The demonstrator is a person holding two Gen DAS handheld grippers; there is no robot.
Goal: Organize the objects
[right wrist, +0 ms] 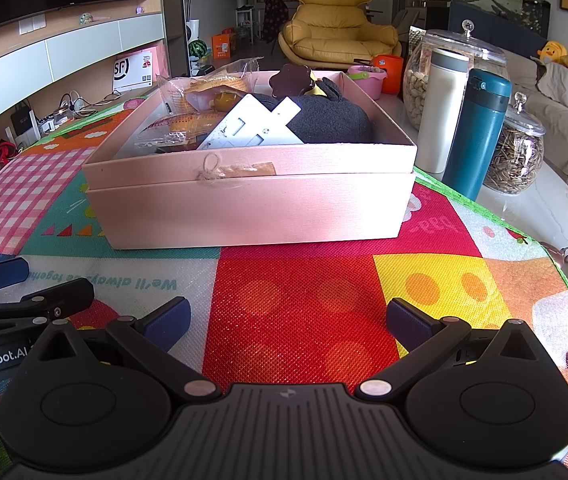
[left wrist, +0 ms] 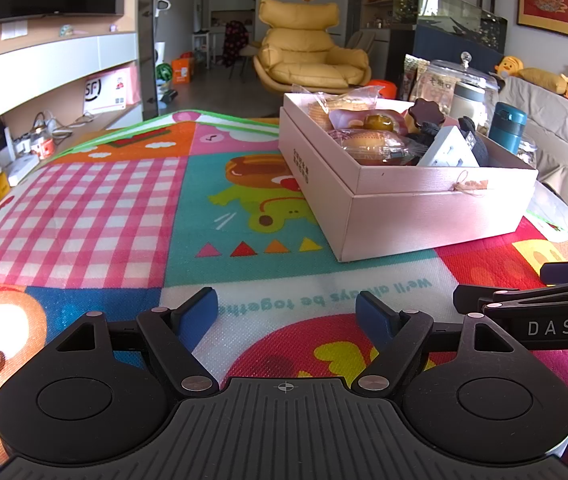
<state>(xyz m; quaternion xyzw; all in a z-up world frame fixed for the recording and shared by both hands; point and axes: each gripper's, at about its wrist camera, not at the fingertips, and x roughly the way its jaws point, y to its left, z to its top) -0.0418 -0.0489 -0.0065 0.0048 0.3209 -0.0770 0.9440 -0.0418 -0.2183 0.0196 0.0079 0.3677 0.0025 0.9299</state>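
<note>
- The left gripper (left wrist: 287, 314) hangs over the colourful mat (left wrist: 123, 208) near its front edge, its jaws spread wide with nothing between them.
- The right gripper (right wrist: 288, 320) hangs just beside it over the mat's red square, jaws likewise spread and empty; each gripper's fingers show at the edge of the other's view.
- The pink box (right wrist: 251, 204) stands open on the mat toward its far right corner, ahead of both grippers and apart from them.
- Inside it lie wrapped pastries (right wrist: 187, 120), a white wall socket plate (right wrist: 251, 128) tilted against a dark grey plush (right wrist: 332, 120), and a brown flower-shaped piece (right wrist: 292, 79).
- Past the mat's right edge stand a white flask (right wrist: 442, 112), a teal flask (right wrist: 478, 132) and a glass jar of seeds (right wrist: 518, 152).
</note>
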